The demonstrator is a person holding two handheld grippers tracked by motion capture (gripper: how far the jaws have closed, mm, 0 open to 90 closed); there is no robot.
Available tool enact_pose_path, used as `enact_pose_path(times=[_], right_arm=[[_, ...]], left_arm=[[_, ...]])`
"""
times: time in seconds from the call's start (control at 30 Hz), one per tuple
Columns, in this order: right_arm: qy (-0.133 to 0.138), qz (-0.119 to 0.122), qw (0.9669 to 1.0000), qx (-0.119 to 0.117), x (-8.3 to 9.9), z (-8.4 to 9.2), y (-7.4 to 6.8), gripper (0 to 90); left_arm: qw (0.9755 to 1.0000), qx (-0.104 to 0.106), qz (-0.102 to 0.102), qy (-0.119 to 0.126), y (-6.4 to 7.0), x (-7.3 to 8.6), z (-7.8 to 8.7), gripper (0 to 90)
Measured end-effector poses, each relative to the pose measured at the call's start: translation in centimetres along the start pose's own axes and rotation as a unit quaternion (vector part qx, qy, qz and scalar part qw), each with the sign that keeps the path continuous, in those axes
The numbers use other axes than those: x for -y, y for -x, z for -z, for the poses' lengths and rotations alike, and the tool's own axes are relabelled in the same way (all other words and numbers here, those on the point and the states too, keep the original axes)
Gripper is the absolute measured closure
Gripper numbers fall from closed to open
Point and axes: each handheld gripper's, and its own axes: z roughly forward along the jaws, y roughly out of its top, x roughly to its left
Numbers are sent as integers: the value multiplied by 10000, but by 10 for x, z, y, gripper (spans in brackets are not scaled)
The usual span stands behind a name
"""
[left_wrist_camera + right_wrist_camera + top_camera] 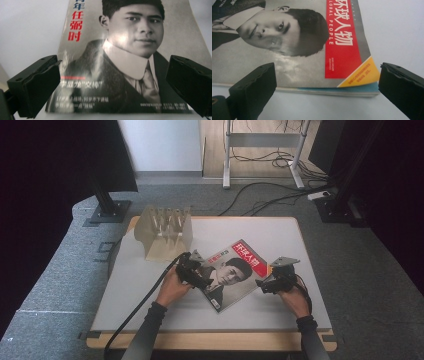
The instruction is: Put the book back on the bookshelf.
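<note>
While jaws gape, grippers (235, 279) flank magazine (232, 272).

A closed magazine (231, 273) with a portrait cover lies flat, angled, mid-table.

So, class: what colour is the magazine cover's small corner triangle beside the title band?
Yellow-orange corner triangle beside the red title band, clearest in the right gripper view.

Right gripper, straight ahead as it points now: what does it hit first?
Likely the near edge of the glossy portrait-cover magazine. The right gripper has open jaws straddling that edge near the yellow corner; depth is unclear.
</note>
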Motion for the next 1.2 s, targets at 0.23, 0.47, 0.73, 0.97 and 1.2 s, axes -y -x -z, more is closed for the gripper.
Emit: enact_pose_path(times=[0.23, 0.47, 0.73, 0.97, 1.2], right_arm=[[-18, 33, 10000, -49, -6, -8, 4, 3], [-115, 8, 9999, -69, -7, -24, 15, 4], [-246, -38, 9996, -153, -6, -41, 25, 5], [-353, -114, 9990, -251, -5, -52, 28, 7], [-280, -208, 9988, -342, -2, -57, 28, 0]], left_arm=[[9999, -88, -7, -57, -8, -6, -17, 0], [9997, -156, 113, -157, -21, -3, -36, 0], [9994, -65, 271, -219, -32, 2, -45, 0], [9996, 12, 260, -146, -34, 3, -47, 0], [9997, 103, 171, -131, -29, 3, -47, 0]])
